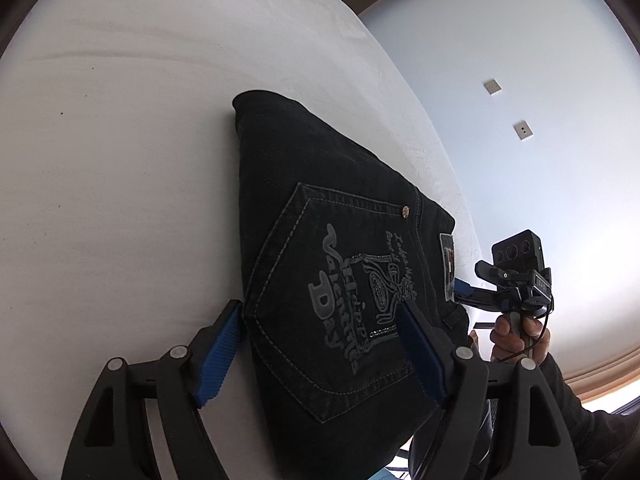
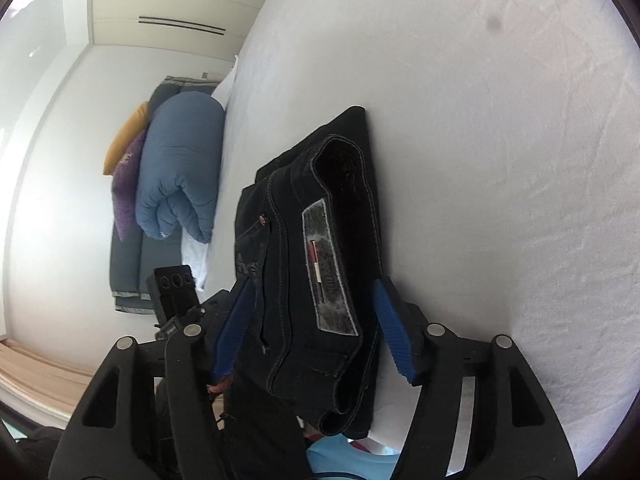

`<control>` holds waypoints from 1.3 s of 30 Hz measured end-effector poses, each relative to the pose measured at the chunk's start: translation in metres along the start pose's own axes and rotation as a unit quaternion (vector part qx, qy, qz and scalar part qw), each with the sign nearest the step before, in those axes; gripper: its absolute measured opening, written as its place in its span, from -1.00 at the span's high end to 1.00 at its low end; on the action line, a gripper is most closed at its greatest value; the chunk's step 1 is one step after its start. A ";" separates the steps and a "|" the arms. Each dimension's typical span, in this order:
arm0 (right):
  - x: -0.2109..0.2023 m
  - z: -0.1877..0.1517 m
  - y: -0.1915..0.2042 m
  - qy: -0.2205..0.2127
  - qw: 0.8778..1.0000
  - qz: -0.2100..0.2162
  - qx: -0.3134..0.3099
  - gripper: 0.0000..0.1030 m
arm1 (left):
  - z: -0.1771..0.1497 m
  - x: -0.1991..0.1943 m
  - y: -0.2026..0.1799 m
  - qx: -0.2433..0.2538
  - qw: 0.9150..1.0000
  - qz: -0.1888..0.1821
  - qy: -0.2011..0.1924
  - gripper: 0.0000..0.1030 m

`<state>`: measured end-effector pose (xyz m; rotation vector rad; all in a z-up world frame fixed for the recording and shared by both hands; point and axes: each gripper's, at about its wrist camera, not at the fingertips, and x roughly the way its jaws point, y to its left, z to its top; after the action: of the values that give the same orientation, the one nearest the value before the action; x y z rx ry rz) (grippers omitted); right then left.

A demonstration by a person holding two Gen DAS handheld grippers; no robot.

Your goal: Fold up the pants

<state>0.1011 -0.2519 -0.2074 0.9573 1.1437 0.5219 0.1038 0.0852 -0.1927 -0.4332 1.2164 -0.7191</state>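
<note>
The pants [image 1: 340,264] are left folded on the bed [image 1: 120,160], so both hand-held grippers, left [image 1: 320,344] and right [image 2: 316,328], are released.

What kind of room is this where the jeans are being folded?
Most likely a bedroom. The folded jeans lie on a white bed sheet, a rolled blue duvet with cushions sits beside it, and pale wardrobe doors line the far wall.
</note>
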 end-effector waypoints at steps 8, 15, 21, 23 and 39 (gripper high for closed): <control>0.029 0.017 -0.004 0.049 0.998 -0.046 0.010 -0.02 | 0.008 0.016 -0.011 0.025 0.999 0.036 0.027 -0.48; 0.051 0.025 0.001 0.052 0.994 -0.097 -0.012 0.55 | 0.011 0.015 -0.019 0.038 0.996 0.079 0.024 0.26; 0.043 0.016 0.043 0.027 0.983 -0.152 -0.100 0.72 | 0.013 -0.002 -0.041 0.054 0.995 0.087 -0.003 0.59; 0.035 0.019 0.060 0.018 0.982 -0.145 -0.120 0.73 | 0.019 -0.011 -0.051 0.064 0.994 0.086 -0.015 0.60; 0.016 0.138 0.044 -0.002 0.984 -0.133 -0.118 0.73 | 0.136 0.044 -0.048 0.100 0.983 0.152 -0.021 0.52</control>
<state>0.2391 -0.2670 -0.1649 0.5894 1.1559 0.4275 0.2276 0.0105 -0.1499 -0.0900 1.1267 -0.5583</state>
